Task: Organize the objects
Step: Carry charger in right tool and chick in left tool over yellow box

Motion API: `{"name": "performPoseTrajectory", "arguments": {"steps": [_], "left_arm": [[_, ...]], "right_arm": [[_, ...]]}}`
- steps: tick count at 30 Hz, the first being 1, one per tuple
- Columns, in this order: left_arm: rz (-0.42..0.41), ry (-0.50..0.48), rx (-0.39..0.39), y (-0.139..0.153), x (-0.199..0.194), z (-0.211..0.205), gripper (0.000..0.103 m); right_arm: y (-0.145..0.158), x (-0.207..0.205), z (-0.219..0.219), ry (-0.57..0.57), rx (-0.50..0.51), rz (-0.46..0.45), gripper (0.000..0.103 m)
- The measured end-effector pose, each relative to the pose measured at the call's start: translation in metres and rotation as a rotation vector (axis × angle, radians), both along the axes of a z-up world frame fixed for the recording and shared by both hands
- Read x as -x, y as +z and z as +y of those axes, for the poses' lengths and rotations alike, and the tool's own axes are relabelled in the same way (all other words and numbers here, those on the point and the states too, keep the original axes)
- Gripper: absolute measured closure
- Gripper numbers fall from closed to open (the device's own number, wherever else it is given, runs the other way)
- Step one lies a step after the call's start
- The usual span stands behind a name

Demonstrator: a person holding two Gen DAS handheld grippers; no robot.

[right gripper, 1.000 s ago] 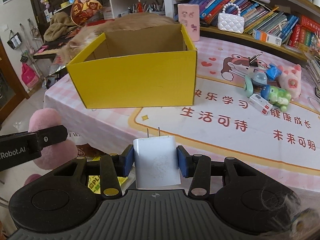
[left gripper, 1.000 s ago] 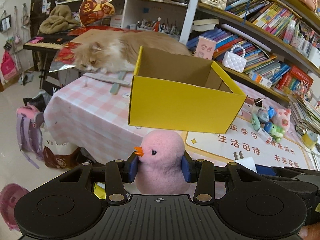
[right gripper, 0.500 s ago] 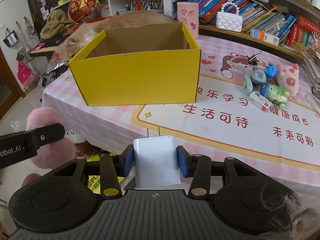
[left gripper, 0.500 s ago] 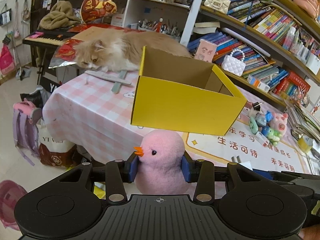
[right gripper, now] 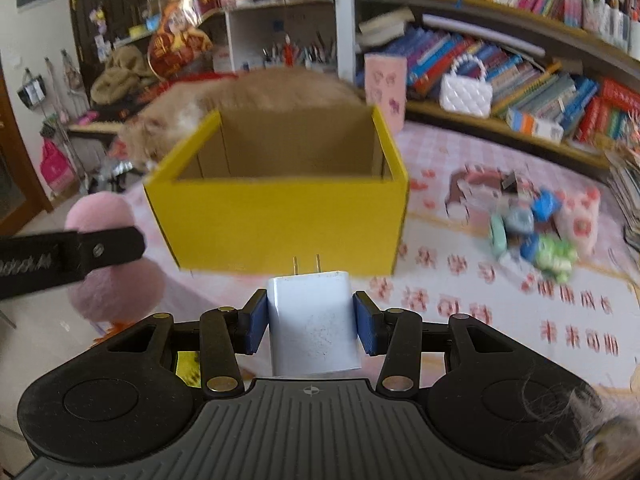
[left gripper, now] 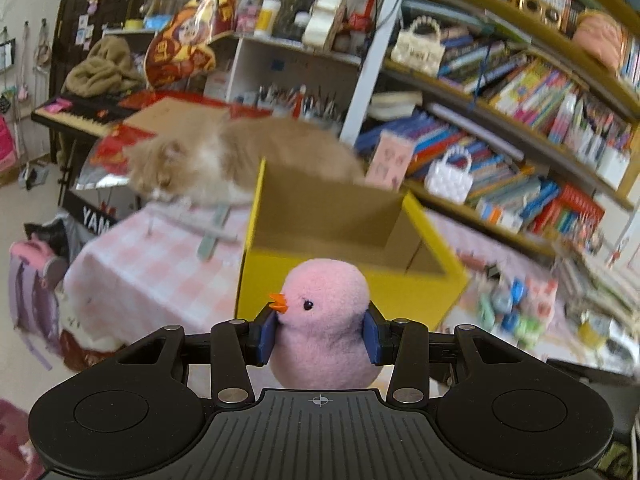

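Pretty clearly someone's lived-in home, a study or kid's room. Curved wooden bookshelves (right gripper: 520, 92) crammed with colourful books, a fluffy orange cat (left gripper: 224, 160) sprawled on a table with a pink checked tablecloth (left gripper: 144, 264), a keyboard piano (left gripper: 76, 114) off to the side, little toys (right gripper: 540, 224) scattered about, backpacks (left gripper: 32, 280) on the floor.

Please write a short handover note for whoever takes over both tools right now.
Left tool: shut on the pink chick plush.
Right tool: shut on the white charger plug, prongs forward.
Both are short of the open yellow box on the pink table; nothing visible inside it.
Small toys lie right of the box; a cat rests behind it.
Done: both items picked up.
Left: drop both in, then the toys.
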State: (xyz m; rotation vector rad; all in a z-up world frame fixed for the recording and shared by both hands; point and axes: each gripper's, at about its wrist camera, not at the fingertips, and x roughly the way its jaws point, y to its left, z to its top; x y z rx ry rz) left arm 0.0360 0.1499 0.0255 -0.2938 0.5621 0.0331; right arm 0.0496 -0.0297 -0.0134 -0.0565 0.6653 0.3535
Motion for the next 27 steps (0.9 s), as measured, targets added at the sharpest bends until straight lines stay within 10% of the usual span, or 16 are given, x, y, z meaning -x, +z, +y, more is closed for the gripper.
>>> {"name": "performPoseTrajectory", "arguments": {"steps": [11, 27], "left_arm": [[-0.102, 0.046, 0.010, 0.025, -0.073, 0.003, 0.061], [0.053, 0.054, -0.074, -0.014, -0.155, -0.011, 0.061]], "right_arm": [[0.045, -0.081, -0.001, 0.006, -0.045, -0.147, 0.061], [-0.002, -0.175, 0.022, 0.209, 0.137, -0.051, 0.061]]}}
